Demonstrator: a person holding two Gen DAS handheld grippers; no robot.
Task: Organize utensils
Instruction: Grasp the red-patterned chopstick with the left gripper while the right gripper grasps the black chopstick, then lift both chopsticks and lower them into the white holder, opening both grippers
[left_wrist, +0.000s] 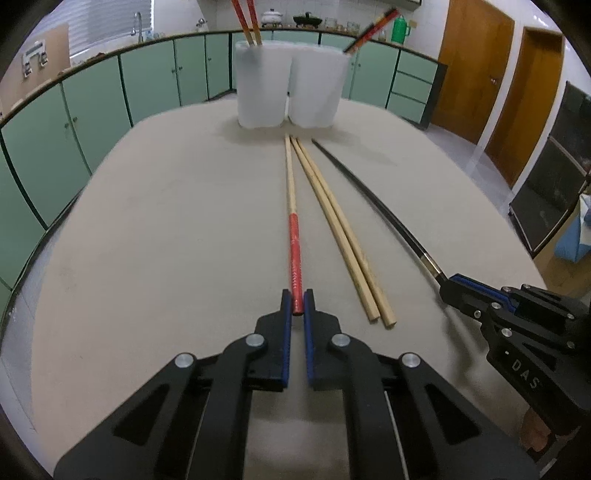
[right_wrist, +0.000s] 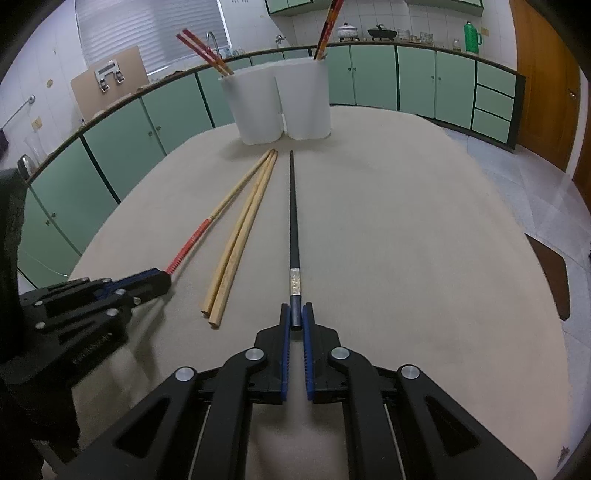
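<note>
My left gripper (left_wrist: 297, 298) is shut on the red end of a red-and-wood chopstick (left_wrist: 291, 206), which lies on the beige table (left_wrist: 166, 221) pointing at two white cups (left_wrist: 263, 85). Beside it lie two plain wooden chopsticks (left_wrist: 338, 236). My right gripper (right_wrist: 296, 313) is shut on the near end of a black chopstick (right_wrist: 293, 221); it shows at the right of the left wrist view (left_wrist: 448, 286). The left cup (right_wrist: 255, 107) holds two red chopsticks (right_wrist: 205, 53), the right cup (right_wrist: 304, 101) holds dark red ones (right_wrist: 328, 26).
Green cabinets (left_wrist: 92, 107) run behind the table, with a sink tap, pots and a green flask (right_wrist: 472, 37) on the counter. A wooden door (left_wrist: 472, 70) stands at the right. A dark chair edge (right_wrist: 552, 273) sits by the table's right side.
</note>
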